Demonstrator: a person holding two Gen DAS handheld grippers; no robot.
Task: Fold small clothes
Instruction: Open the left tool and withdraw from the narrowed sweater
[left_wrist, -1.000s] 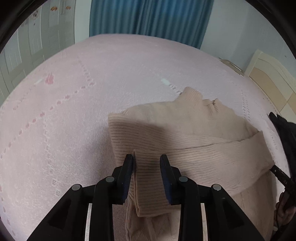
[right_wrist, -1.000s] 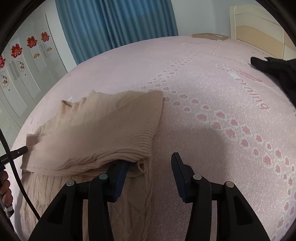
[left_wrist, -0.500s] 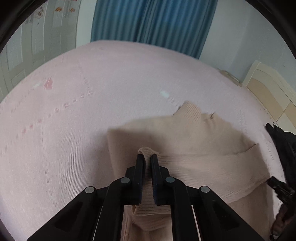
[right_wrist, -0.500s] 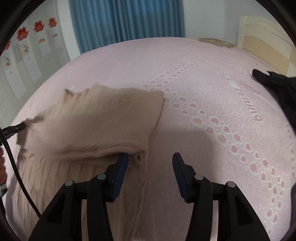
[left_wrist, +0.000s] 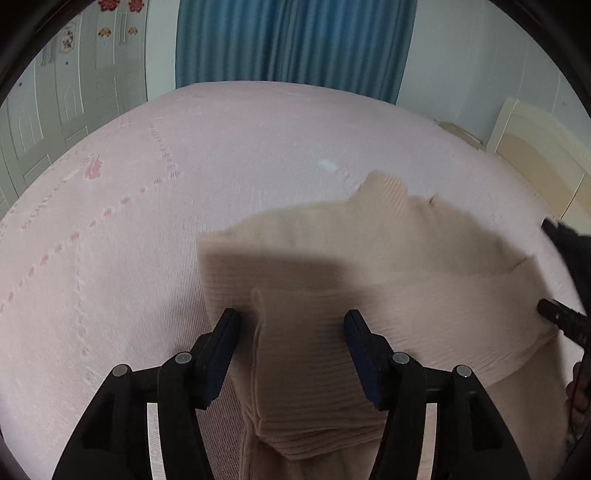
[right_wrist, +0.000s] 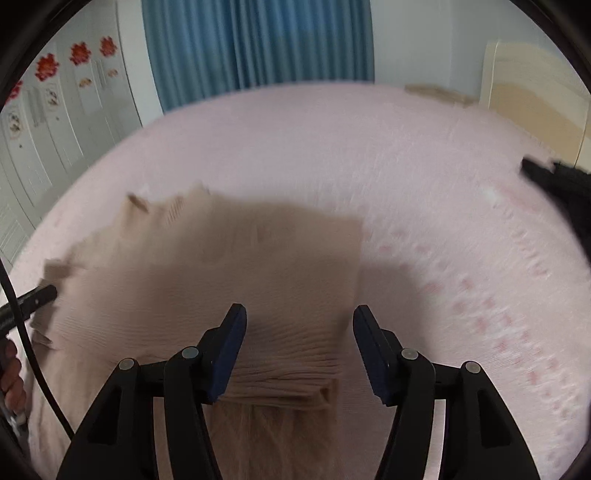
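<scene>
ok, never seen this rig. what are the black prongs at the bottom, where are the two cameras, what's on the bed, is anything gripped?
There is no robot. A person holds a two-finger gripper in each hand, and each carries a fisheye camera looking along its fingers. The black prongs are those fingers. One picture is the left gripper, the other the right gripper. On the pink patterned bedspread lies a beige ribbed knit sweater, partly folded, with a black garment at the bed's edge. Nothing is gripped. Both sets of jaws have just been opening, and sweater folds lie between the pads untouched.
</scene>
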